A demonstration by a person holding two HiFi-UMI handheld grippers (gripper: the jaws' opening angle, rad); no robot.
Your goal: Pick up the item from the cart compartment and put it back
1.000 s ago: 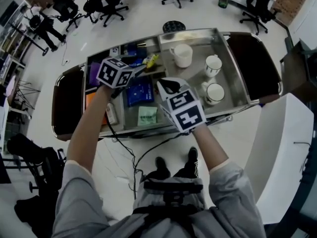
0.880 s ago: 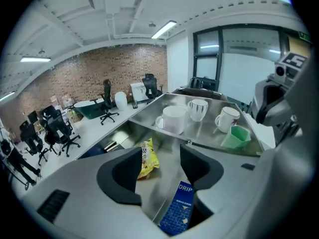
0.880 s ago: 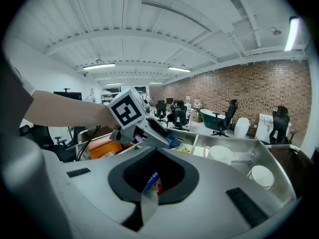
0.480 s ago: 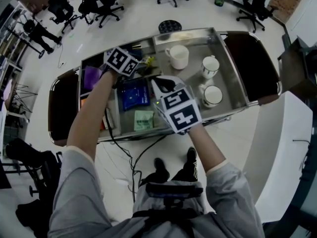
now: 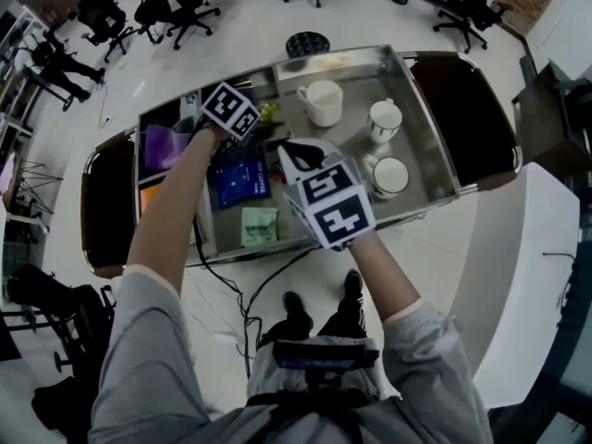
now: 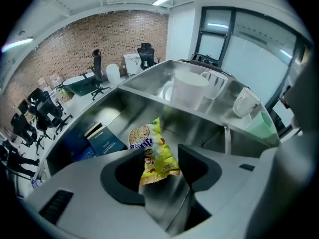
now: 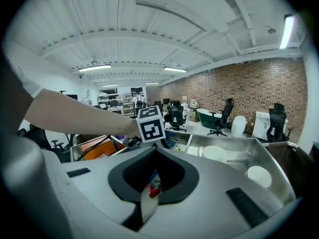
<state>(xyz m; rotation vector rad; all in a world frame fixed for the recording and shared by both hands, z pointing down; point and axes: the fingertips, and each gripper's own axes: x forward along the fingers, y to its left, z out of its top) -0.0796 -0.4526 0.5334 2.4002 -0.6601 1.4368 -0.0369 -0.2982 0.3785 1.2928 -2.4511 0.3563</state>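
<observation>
A yellow snack packet (image 6: pixel 154 151) lies in the back middle compartment of the steel cart (image 5: pixel 442 155), its lower end in the gap between my left jaws. My left gripper (image 6: pixel 158 152) has its jaws spread wide on either side of the packet; they are closing and do not press on it. From the head view the packet (image 5: pixel 268 111) pokes out just beyond the left gripper (image 5: pixel 257 118). My right gripper (image 5: pixel 301 153) hovers above the cart's middle, jaws shut (image 7: pixel 154 176) to a thin slit, with no clear thing held.
Three white cups (image 5: pixel 322 103) (image 5: pixel 384 118) (image 5: pixel 388 176) stand in the cart's right tray. A blue packet (image 5: pixel 242 174) and a green packet (image 5: pixel 259 227) lie in the middle bins, with purple (image 5: pixel 166 146) and orange (image 5: pixel 148 197) items further left. A white counter (image 5: pixel 518 248) stands right.
My left gripper has reached forward over the cart until its jaws flank the yellow packet. The right gripper has held its place over the cart's middle.
</observation>
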